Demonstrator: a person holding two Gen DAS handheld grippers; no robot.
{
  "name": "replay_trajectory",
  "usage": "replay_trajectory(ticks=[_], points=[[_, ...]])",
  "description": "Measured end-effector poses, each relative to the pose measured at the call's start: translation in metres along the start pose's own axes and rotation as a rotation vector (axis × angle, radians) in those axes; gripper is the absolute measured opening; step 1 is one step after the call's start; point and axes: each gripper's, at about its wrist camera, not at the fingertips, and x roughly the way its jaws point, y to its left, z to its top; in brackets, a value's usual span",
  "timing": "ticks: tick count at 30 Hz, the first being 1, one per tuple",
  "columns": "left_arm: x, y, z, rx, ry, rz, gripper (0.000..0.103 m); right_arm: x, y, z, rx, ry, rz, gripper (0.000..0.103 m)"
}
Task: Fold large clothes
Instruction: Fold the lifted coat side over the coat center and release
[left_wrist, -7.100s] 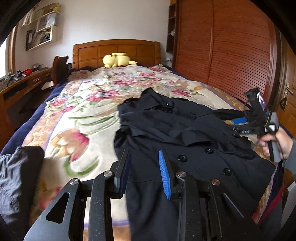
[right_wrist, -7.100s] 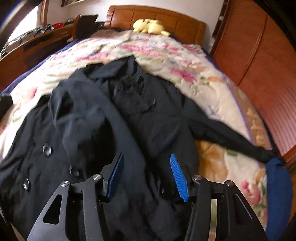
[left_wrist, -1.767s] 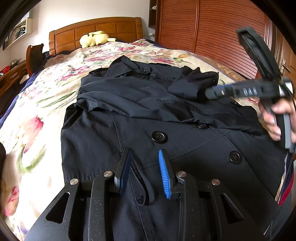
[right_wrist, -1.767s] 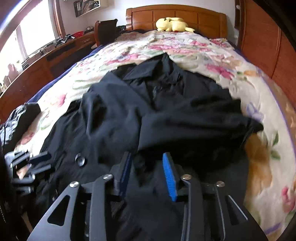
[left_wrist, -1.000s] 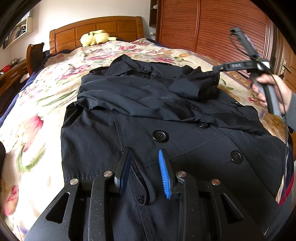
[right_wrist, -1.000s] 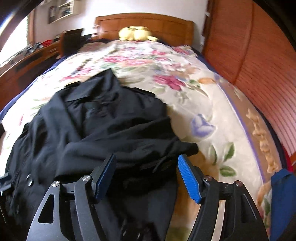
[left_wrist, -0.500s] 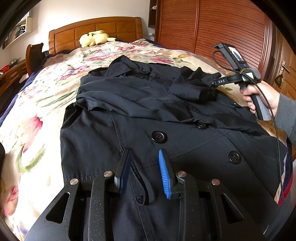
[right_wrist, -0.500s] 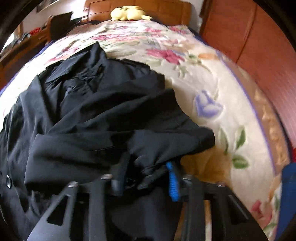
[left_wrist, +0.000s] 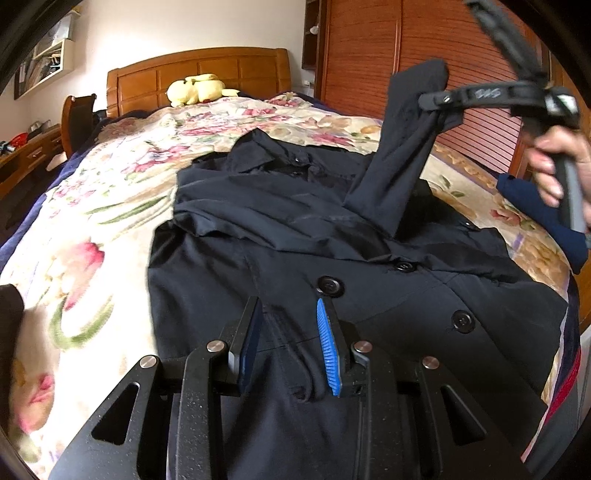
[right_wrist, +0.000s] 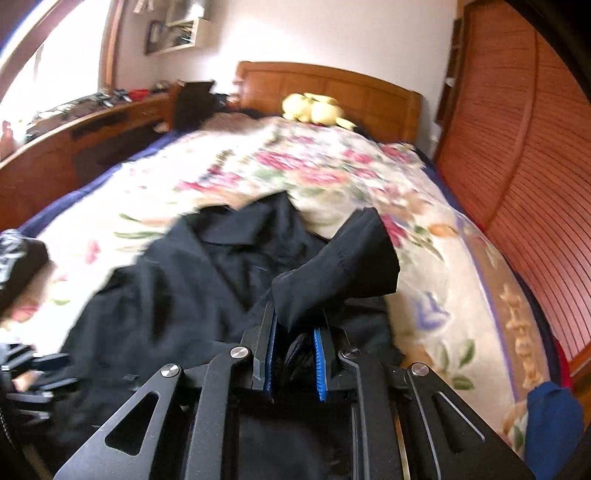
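A black double-breasted coat (left_wrist: 332, 236) lies front-up on the floral bedspread (left_wrist: 110, 206), collar toward the headboard. My right gripper (right_wrist: 294, 354) is shut on the coat's right sleeve (right_wrist: 343, 266) near the cuff and holds it lifted above the coat; in the left wrist view the sleeve (left_wrist: 399, 155) hangs from that gripper (left_wrist: 436, 103). My left gripper (left_wrist: 288, 343) rests low over the coat's front below the buttons, its jaws partly apart with a fold of cloth lying between them, not pinched.
A yellow plush toy (left_wrist: 195, 88) sits by the wooden headboard (left_wrist: 199, 70). A slatted wooden wardrobe (left_wrist: 424, 55) runs along the right. A desk (right_wrist: 85, 140) runs along the left. A blue cloth (right_wrist: 554, 417) and a dark garment (left_wrist: 9, 321) lie at the bed's edges.
My right gripper opened, closed on the folded sleeve end, and has now lifted it up off the coat. My left gripper has stayed in place on the coat front.
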Motion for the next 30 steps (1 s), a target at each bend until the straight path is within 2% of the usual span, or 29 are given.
replay_trajectory(ticks=[4, 7, 11, 15, 18, 21, 26, 30], points=[[-0.011, 0.011, -0.005, 0.003, -0.013, 0.012, 0.032, -0.042, 0.034, -0.01, -0.003, -0.022, 0.104, 0.017], [-0.024, 0.018, -0.01, -0.001, -0.024, 0.015, 0.032, -0.061, 0.06, -0.025, -0.023, -0.003, 0.152, 0.017], [-0.045, 0.023, -0.019, -0.014, -0.052, 0.039, 0.032, -0.08, 0.084, -0.05, -0.018, 0.029, 0.221, 0.03], [-0.065, 0.027, -0.029, -0.038, -0.083, 0.047, 0.032, -0.096, 0.101, -0.077, 0.009, 0.05, 0.277, 0.049], [-0.071, 0.028, -0.034, -0.055, -0.086, 0.049, 0.032, -0.107, 0.096, -0.095, 0.028, 0.066, 0.296, 0.052], [-0.067, 0.027, -0.033, -0.064, -0.072, 0.065, 0.032, -0.105, 0.071, -0.1, 0.052, 0.078, 0.32, 0.055], [-0.065, 0.017, -0.029, -0.041, -0.069, 0.097, 0.032, -0.117, 0.05, -0.111, 0.049, 0.102, 0.293, 0.058], [-0.063, 0.008, -0.027, -0.067, -0.059, 0.063, 0.032, -0.127, 0.04, -0.12, 0.039, 0.126, 0.266, 0.063]])
